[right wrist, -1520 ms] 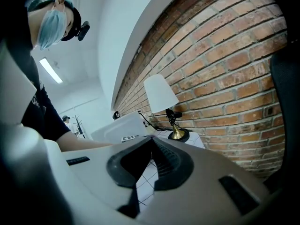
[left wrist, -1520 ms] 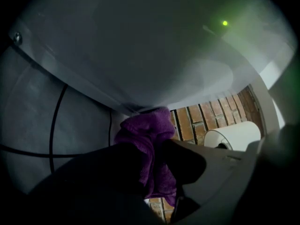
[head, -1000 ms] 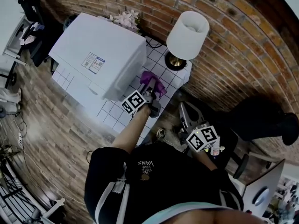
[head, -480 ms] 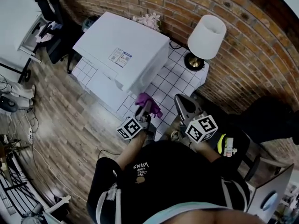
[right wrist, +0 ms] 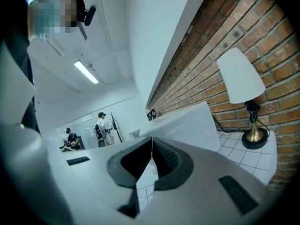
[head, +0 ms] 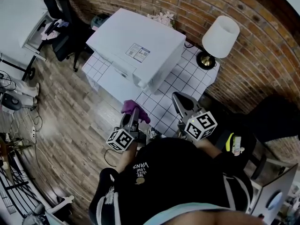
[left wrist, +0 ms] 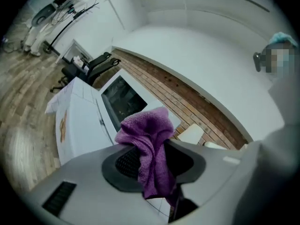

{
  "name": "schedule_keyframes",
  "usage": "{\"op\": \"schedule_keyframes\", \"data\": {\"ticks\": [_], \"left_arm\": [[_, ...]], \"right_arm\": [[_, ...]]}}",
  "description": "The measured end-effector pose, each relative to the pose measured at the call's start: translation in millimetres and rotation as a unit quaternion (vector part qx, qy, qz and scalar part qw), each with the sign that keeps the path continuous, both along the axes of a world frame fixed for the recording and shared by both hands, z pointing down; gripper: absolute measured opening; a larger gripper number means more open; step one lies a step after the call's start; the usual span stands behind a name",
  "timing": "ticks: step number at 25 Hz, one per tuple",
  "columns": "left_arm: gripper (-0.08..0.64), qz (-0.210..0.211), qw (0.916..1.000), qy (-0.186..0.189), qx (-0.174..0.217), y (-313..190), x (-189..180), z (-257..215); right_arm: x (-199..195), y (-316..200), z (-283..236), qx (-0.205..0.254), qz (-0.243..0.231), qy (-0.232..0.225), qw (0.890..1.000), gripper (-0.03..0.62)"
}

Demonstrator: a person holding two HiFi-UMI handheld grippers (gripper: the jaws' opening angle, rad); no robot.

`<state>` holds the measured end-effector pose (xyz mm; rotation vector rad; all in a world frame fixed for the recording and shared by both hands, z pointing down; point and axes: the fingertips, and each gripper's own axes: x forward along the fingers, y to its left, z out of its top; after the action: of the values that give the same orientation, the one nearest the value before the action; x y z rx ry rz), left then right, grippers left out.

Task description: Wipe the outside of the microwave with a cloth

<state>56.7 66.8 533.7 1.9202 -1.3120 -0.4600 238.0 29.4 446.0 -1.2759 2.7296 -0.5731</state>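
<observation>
A white microwave (head: 136,50) stands on a white tiled table (head: 180,86) against the brick wall; its dark door window (left wrist: 121,97) shows in the left gripper view. My left gripper (head: 132,118) is shut on a purple cloth (head: 133,109), held off the table's front edge, apart from the microwave. The cloth (left wrist: 150,144) bunches between the pads and hangs down. My right gripper (head: 180,102) hovers over the table's near edge, jaws shut and empty (right wrist: 151,161), with the microwave's side (right wrist: 187,123) ahead.
A white-shaded lamp (head: 219,36) with a brass base stands at the table's right corner. Pink flowers (head: 161,18) sit behind the microwave. Office chairs (head: 61,13) and a desk are at far left on the wood floor. People stand far off (right wrist: 103,123).
My left gripper has pulled back with the cloth from the microwave's side to beyond the table's front edge. The head view has shifted, so the microwave sits further right.
</observation>
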Motion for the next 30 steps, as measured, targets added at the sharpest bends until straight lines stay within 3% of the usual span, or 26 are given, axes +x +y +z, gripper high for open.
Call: {"op": "schedule_keyframes", "data": {"ticks": [4, 12, 19, 30], "left_arm": [[0.141, 0.018, 0.9951, -0.080, 0.055, -13, -19, -29], [0.140, 0.055, 0.9740, -0.179, 0.128, -35, -37, -71], [0.141, 0.084, 0.9595, -0.210, 0.168, -44, -37, -89], [0.141, 0.079, 0.9559, -0.223, 0.174, -40, -51, -89]], "right_arm": [[-13, -1, -3, 0.010, 0.008, 0.001, 1.000, 0.005], [-17, 2, -7, 0.022, 0.057, 0.000, 0.998, 0.003], [-13, 8, -3, 0.020, 0.100, 0.012, 0.995, 0.003], [-17, 17, -1, 0.020, 0.121, 0.024, 0.992, 0.003]]}}
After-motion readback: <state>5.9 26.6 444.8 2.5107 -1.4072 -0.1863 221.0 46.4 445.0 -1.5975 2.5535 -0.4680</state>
